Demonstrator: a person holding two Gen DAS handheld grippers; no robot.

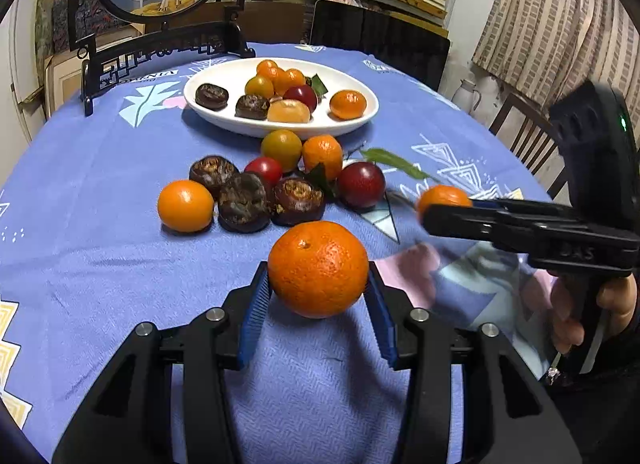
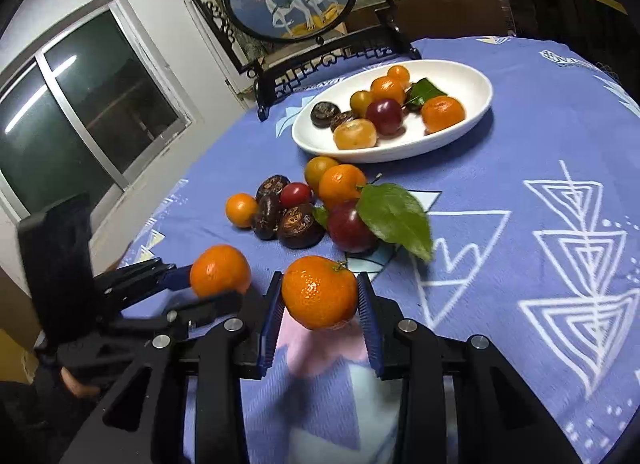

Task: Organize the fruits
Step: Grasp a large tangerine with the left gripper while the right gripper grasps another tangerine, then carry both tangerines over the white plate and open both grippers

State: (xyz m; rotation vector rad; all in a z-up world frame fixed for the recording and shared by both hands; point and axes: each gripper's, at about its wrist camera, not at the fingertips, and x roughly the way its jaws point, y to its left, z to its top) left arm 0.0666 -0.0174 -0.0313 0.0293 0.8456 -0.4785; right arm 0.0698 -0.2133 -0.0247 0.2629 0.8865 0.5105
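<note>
Orange round mandarins fill both black grippers: left gripper [image 1: 318, 284] clamps one [image 1: 318, 269], right gripper [image 2: 320, 296] grips another [image 2: 319, 292].

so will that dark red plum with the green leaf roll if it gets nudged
Probably: the dark red plum looks round and smooth-skinned, so it may roll and slip. Its attached green leaf looks floppy and might drag, slowing it.

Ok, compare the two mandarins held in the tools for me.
The left mandarin has no stem or leaf showing; the right mandarin carries a green stem stub on top. In the right wrist view, the left one looks slightly smaller than the right one, though it also sits further off. Both are orange, round and clamped between blue pads above the cloth.
</note>
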